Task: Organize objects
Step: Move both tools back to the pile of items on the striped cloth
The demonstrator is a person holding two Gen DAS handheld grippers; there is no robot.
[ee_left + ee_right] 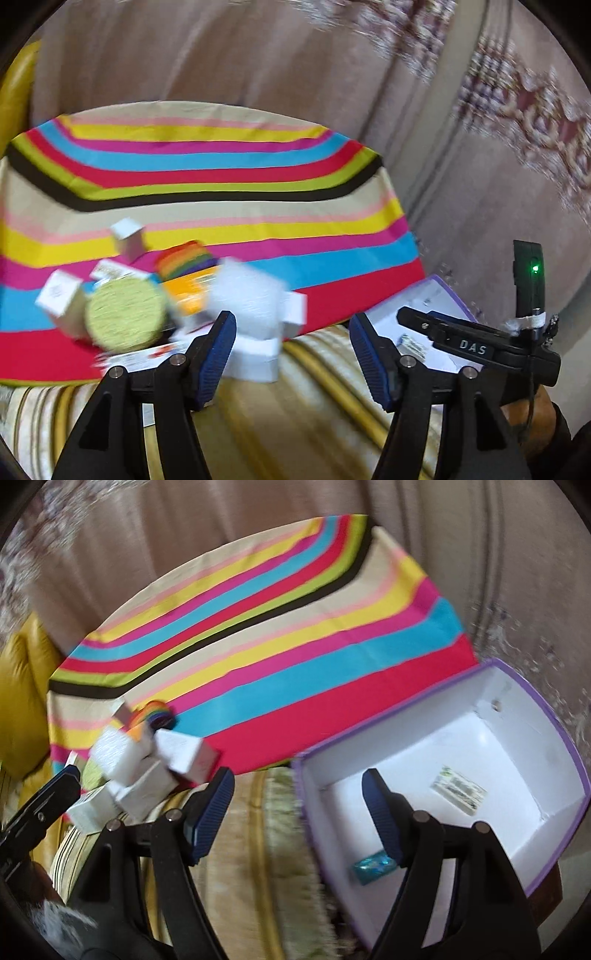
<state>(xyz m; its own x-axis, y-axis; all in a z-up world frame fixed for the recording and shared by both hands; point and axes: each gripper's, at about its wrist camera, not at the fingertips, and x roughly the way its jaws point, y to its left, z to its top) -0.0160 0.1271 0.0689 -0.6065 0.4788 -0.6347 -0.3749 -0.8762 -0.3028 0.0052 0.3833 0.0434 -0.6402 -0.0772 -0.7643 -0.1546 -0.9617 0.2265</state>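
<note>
Right wrist view alone shows the box (480, 746) interior; both grippers gape empty.

The left gripper (291, 354) has two black plastic arms with round silver screws and dark blue bumpy pads (218, 354). The right gripper (297, 816) looks just the same. From the left camera, it shows white letters "DAS" and a small green light.
</note>
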